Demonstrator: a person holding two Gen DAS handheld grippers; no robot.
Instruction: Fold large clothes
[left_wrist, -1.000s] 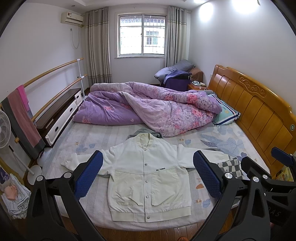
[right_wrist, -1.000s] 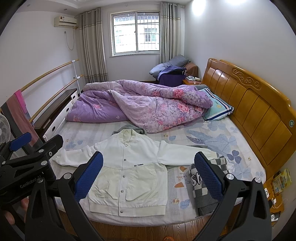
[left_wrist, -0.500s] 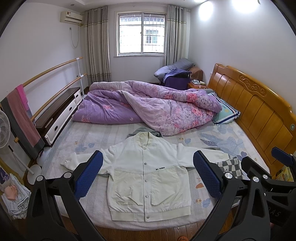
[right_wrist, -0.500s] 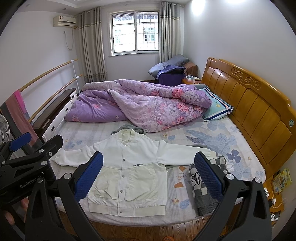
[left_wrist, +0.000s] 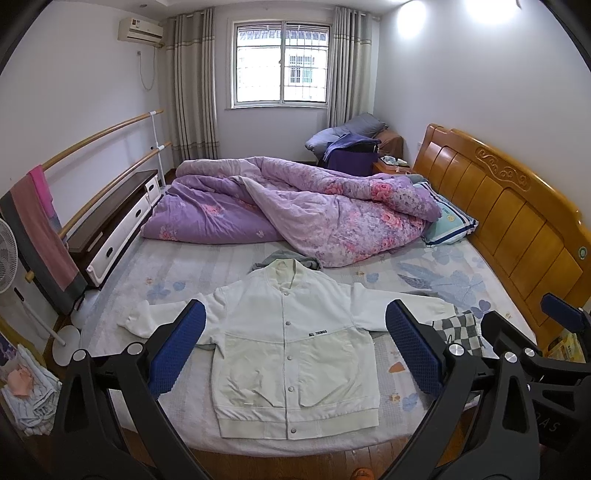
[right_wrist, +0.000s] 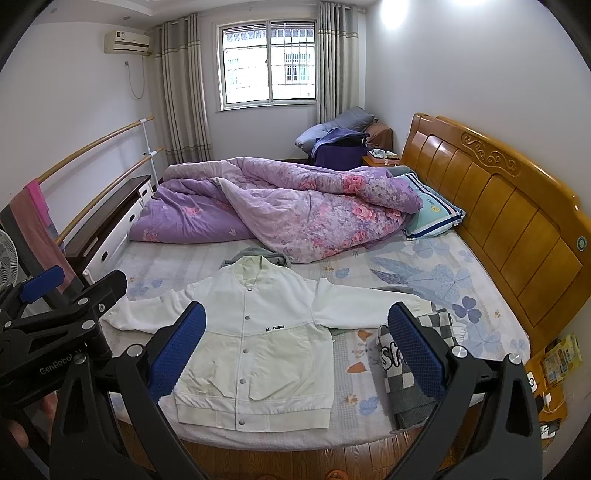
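Observation:
A white snap-button jacket (left_wrist: 291, 343) lies flat, face up, sleeves spread, near the front edge of the bed (left_wrist: 192, 266); it also shows in the right wrist view (right_wrist: 255, 350). My left gripper (left_wrist: 295, 347) is open and empty, held back from the bed above the floor, its blue pads framing the jacket. My right gripper (right_wrist: 297, 347) is open and empty too, to the right of the left one, whose body shows at the left of the right wrist view (right_wrist: 55, 325). Neither touches the jacket.
A checkered grey-and-white garment (right_wrist: 410, 369) lies under the jacket's right cuff. A grey garment (left_wrist: 291, 258) peeks out behind the collar. A purple floral duvet (left_wrist: 295, 210) fills the far half. A wooden headboard (left_wrist: 517, 221) stands right; a cabinet (left_wrist: 110, 229) and a rail stand left.
Both views have tilted slightly, so the bed sits a little lower or nearer in frame. The jacket has not moved and both grippers remain open.

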